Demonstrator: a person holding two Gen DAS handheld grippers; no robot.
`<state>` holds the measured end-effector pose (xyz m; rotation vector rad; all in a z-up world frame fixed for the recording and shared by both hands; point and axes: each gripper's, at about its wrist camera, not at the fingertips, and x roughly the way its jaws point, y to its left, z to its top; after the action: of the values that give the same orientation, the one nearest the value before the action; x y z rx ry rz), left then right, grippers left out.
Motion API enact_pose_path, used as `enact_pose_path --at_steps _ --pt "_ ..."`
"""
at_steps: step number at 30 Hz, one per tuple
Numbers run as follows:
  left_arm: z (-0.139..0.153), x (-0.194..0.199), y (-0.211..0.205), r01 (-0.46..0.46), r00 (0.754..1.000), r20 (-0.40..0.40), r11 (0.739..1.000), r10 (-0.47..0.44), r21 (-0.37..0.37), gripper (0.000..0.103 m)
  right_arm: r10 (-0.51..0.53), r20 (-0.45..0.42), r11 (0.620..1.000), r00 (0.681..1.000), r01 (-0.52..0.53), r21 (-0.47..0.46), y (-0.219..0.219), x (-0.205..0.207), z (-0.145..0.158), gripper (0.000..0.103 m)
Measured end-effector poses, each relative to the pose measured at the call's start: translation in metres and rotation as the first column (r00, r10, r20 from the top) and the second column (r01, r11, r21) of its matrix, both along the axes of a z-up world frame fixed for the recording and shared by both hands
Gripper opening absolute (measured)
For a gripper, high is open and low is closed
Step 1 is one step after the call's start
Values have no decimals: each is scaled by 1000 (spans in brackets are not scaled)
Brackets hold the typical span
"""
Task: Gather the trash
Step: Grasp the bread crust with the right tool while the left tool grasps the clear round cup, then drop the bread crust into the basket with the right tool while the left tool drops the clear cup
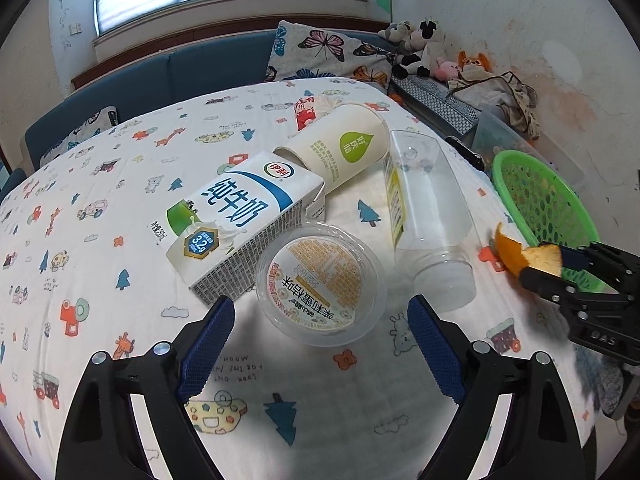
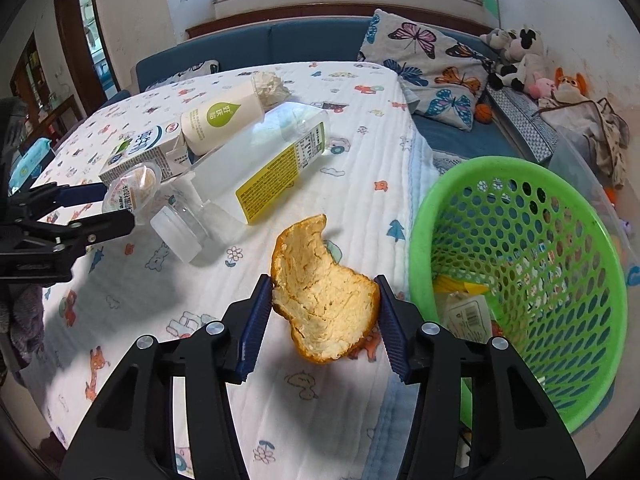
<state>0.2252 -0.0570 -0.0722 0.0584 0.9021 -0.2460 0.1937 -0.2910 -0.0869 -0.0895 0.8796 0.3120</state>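
Trash lies on a table under a cartoon-print cloth [image 1: 120, 184]: a white and blue milk carton [image 1: 236, 216], a tipped cream paper cup [image 1: 340, 148], a clear plastic bottle [image 1: 428, 208] on its side, and a small clear lidded tub [image 1: 320, 284]. My left gripper [image 1: 320, 308] is open, its blue pads on either side of the tub and apart from it. My right gripper [image 2: 323, 284] is shut on a piece of orange peel [image 2: 320, 300], held just left of the green mesh basket [image 2: 418, 232]. In the left wrist view the peel [image 1: 516, 252] hangs beside the basket [image 1: 536, 200].
Crumpled paper [image 2: 270, 86] lies behind the paper cup. The basket holds a few wrappers [image 2: 468, 312] and stands off the table's right edge. A blue sofa [image 2: 320, 40], a butterfly pillow [image 2: 424, 64] and plush toys [image 2: 520, 56] are behind.
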Motion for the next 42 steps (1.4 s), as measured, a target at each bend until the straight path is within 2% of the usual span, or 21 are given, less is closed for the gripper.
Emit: enact_pose_path --at_steps 1,9,17,25,34,42 --pt "0 1 0 -1 1000 0 1000 1 1 81 -1 1 1000 1000 1 2 -1 -1 1 52" --pt "-5 5 -7 -8 1000 5 999 7 33 78 -1 11 1000 1000 0 9 -3 -7 6 52" --pt "-7 8 -8 -19 1000 0 1000 19 17 64 -3 29 1000 1000 2 22 -8 -16 14 51" --pt "-2 1 -8 -13 1000 22 1000 13 7 63 -17 46 999 999 15 36 -14 -24 22 51" --pt "23 -20 -3 7 998 70 1000 -5 -26 63 -54 70 997 996 50 56 -31 -31 32 51" --pt "52 -32 -12 56 991 126 997 -49 -49 63 -159 70 986 985 154 67 -73 -24 37 51"
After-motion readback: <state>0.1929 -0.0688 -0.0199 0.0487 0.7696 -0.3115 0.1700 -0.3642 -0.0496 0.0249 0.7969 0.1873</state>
